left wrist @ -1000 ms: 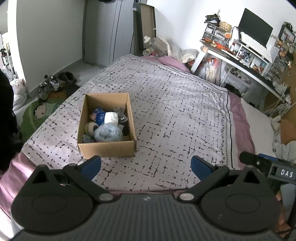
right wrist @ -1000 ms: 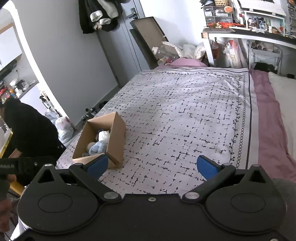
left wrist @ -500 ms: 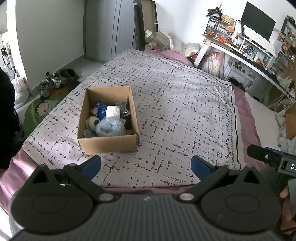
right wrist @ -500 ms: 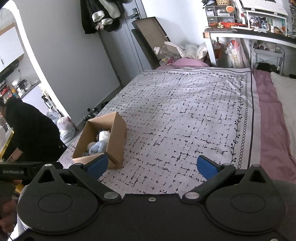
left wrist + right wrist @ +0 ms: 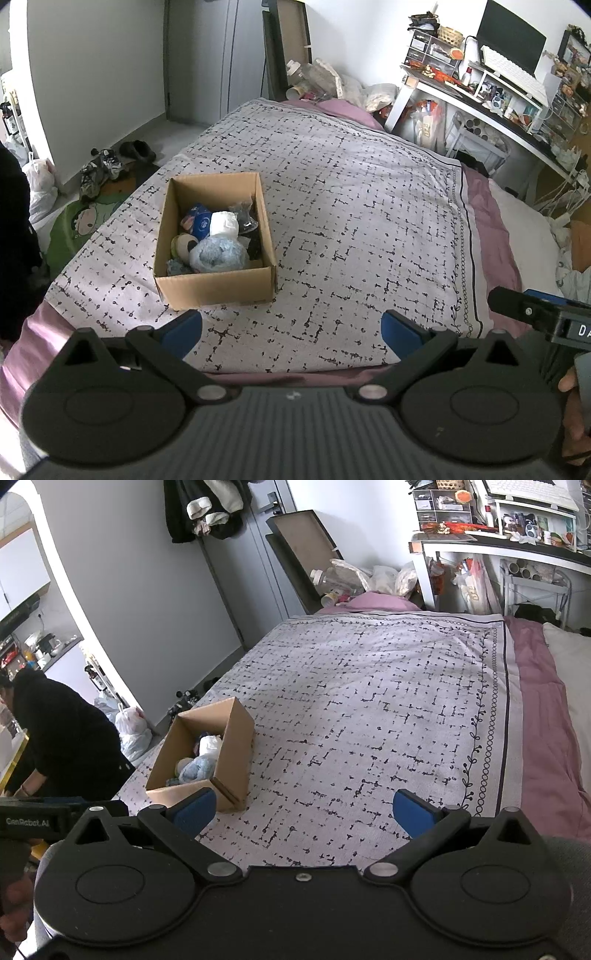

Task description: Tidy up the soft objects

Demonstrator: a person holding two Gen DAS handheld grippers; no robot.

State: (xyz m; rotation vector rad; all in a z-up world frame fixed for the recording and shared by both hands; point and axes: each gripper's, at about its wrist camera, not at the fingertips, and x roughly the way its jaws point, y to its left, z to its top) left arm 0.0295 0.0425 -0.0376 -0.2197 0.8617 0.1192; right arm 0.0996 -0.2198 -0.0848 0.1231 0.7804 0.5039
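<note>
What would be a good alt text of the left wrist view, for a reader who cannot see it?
An open cardboard box holding soft toys, among them a pale blue plush, stands on a bed with a patterned bedspread. In the foreground the left tongs are open and empty, short of the box. A cluttered desk is at the back right.

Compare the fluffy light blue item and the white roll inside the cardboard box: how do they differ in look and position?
The fluffy light blue item is larger, rounded and fuzzy; the white roll is smaller, smooth and cylinder-like. The blue item lies toward the near wall of the cardboard box; the white roll sits behind it, nearer the middle. Both look soft, rest on top of the pile, and neither gripper touches them.
</note>
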